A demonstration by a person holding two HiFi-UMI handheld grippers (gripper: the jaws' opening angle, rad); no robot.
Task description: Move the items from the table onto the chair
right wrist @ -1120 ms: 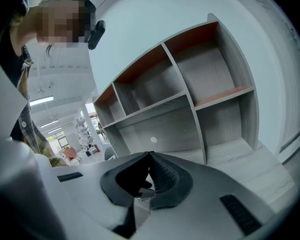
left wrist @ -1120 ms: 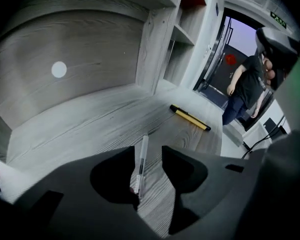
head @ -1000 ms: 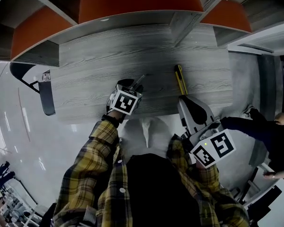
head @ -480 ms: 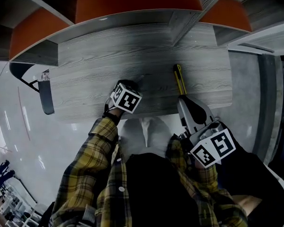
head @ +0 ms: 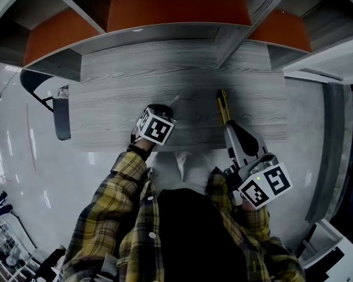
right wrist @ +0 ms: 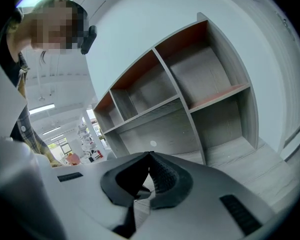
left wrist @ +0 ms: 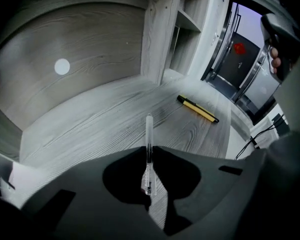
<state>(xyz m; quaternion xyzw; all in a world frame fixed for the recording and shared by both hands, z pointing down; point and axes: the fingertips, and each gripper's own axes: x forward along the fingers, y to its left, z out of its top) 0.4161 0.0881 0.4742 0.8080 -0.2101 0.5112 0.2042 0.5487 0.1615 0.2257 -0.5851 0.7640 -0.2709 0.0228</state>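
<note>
While the left gripper closes on a clear pen, the right gripper hangs back, empty.
Head view: the pen lies on the grey table, with a yellow-and-black pen to its right. Left gripper view: the jaws pinch the slim transparent barrel, probably to lift it. Right gripper view: the jaws are together.

Clear pen: thin see-through barrel with a dark insert, pointing far. Its near end sits between the jaws of the left gripper, which are closing on it. Its far tip is over the grey wood-grain table. Yellow pen, with a black edge and tip, lies flat on the table to the far right of the clear pen, apart from it and angled.
</note>
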